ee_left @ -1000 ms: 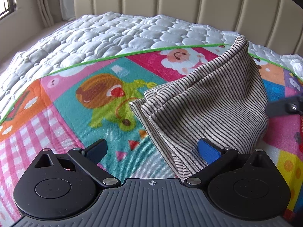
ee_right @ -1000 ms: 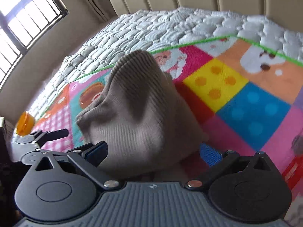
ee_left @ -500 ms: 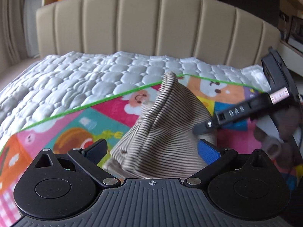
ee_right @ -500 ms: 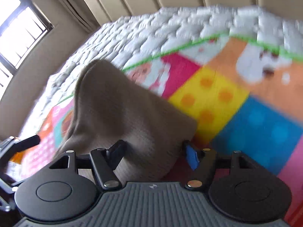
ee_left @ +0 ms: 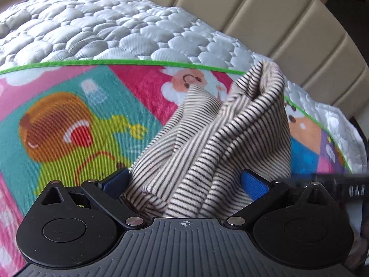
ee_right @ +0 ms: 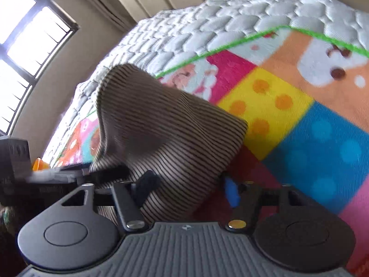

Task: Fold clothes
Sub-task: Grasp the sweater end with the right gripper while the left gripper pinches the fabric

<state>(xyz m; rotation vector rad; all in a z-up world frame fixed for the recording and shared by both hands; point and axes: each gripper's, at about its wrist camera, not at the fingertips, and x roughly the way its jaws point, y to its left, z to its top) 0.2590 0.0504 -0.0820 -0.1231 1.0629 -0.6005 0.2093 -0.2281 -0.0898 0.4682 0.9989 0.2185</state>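
Observation:
A beige garment with thin dark stripes (ee_left: 207, 147) stands bunched in a peak on the colourful play mat (ee_left: 69, 120). My left gripper (ee_left: 184, 182) is open, with the bunched cloth lying between its blue fingers. In the right wrist view the same garment (ee_right: 166, 133) drapes over my right gripper (ee_right: 186, 184), whose jaws stand partly closed around a thick fold of it. The left gripper's body (ee_right: 46, 175) shows at the left of that view.
The mat (ee_right: 311, 127) lies on a white quilted mattress (ee_left: 103, 27) with a beige padded headboard (ee_left: 265, 11) behind. A window (ee_right: 20, 46) is at the left. An orange object (ee_right: 38, 164) sits low at the left edge.
Both grippers have come close together with the garment bunched between them. The right gripper's jaws have narrowed on the cloth. The left camera has tilted down toward the mat.

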